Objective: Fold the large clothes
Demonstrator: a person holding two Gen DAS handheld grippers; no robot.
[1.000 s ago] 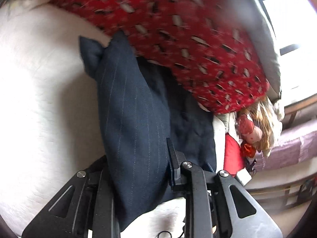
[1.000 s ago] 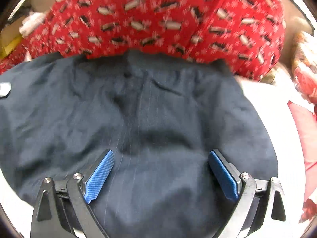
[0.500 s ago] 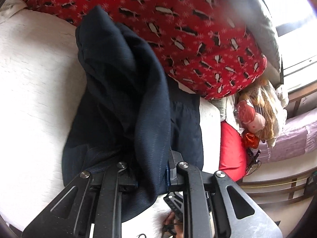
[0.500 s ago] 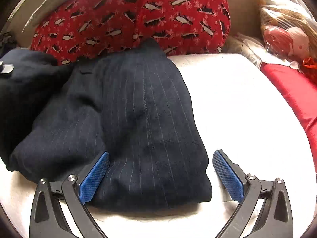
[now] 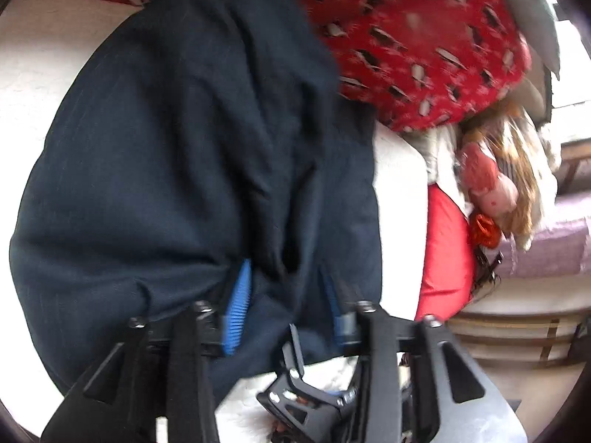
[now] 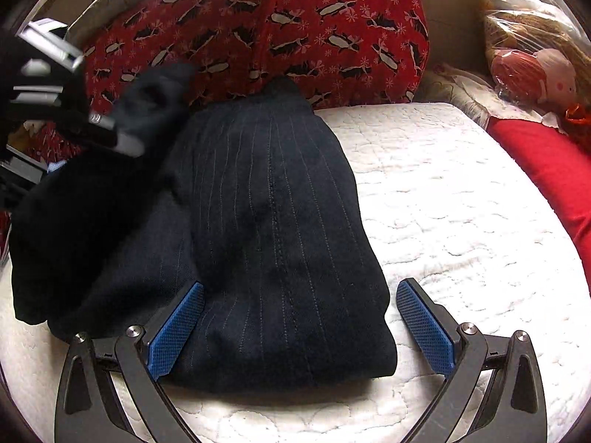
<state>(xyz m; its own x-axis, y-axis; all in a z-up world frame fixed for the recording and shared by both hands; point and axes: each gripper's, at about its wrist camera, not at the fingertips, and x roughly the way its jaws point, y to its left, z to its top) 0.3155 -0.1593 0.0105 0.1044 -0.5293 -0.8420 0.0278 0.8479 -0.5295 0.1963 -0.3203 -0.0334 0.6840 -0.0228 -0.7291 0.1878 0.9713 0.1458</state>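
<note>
Navy garment (image 5: 177,170) now swung over, left gripper (image 5: 286,288) opening, fingertips cloth-hidden, right gripper (image 6: 299,317) wide apart

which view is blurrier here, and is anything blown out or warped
Left wrist view: motion-smeared, the navy garment and red penguin cushion soft, window corner blown out. Right wrist view: sharp pinstripes, only the left gripper blurred; fisheye bends both.

A white quilted mattress (image 6: 443,203) fills the near ground. Behind it leans a big red pillow (image 6: 280,26) printed with penguins. At the right lies a plain red cushion (image 6: 546,162) and a plastic-wrapped doll (image 6: 535,70). Bright daylight floods in from a window (image 5: 572,48), over a mauve bench (image 5: 554,247).
</note>
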